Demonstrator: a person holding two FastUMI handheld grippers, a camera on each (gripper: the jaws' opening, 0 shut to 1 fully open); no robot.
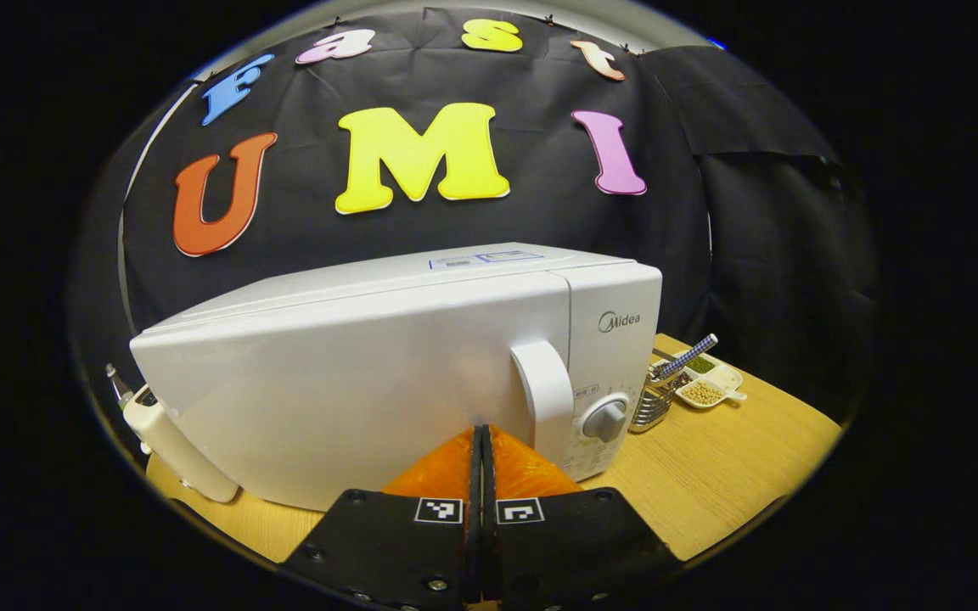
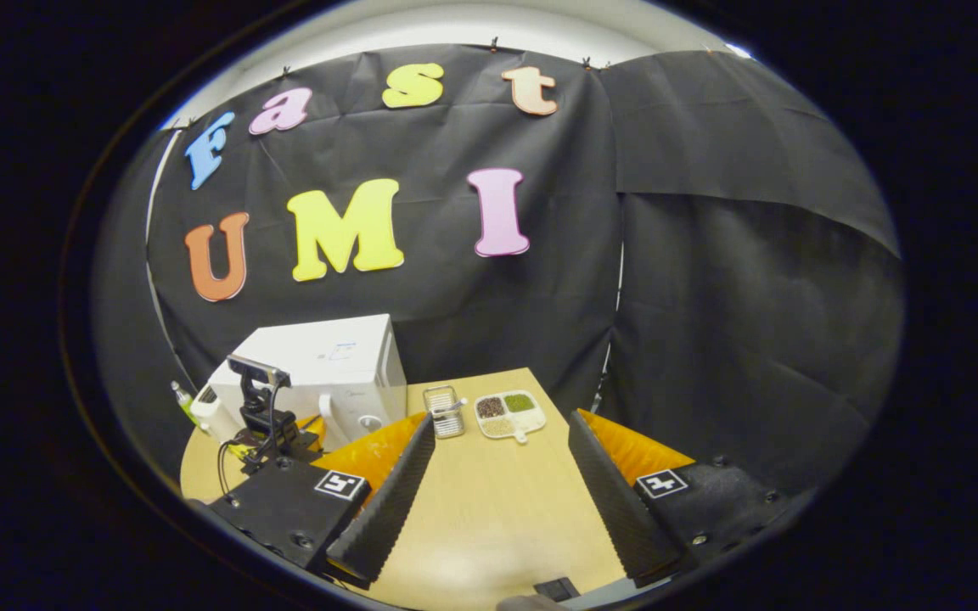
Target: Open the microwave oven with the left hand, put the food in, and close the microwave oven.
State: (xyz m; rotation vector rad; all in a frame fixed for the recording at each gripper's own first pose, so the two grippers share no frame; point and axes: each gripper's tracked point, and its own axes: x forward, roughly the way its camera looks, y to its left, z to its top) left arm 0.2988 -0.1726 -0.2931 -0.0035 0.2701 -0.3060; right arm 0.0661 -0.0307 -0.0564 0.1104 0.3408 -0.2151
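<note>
the microwave oven (image 1: 370,373) stands on the wooden table (image 1: 727,458), door shut, directly ahead of the left gripper (image 1: 481,441). that gripper's fingers are pressed together with nothing between them, and they sit just short of the door face, low and slightly to the left of the door handle (image 1: 545,403). the handle is a rigid white vertical loop at the door's latch edge, next to the control knob (image 1: 606,418). judged from its build, the oven is heavy and stiff and should stay put under a door pull, though a sharp tug could slide it on the smooth tabletop. the handle is hard, glossy plastic and likely slippery, so the sound hold is to part the fingers, straddle the loop at its middle, close firmly, then pull along the door's swing arc. the right gripper (image 2: 502,475) hangs well back over the table with its fingers spread wide and empty. the food, taken to be the divided dish (image 2: 509,413) of beans and grains, lies on the table near the oven's right side, beside a small metal rack (image 2: 445,411). the dish looks light and shallow, and its loose contents would spill if tilted, so it should be gripped at the rim or tab and carried level.
</note>
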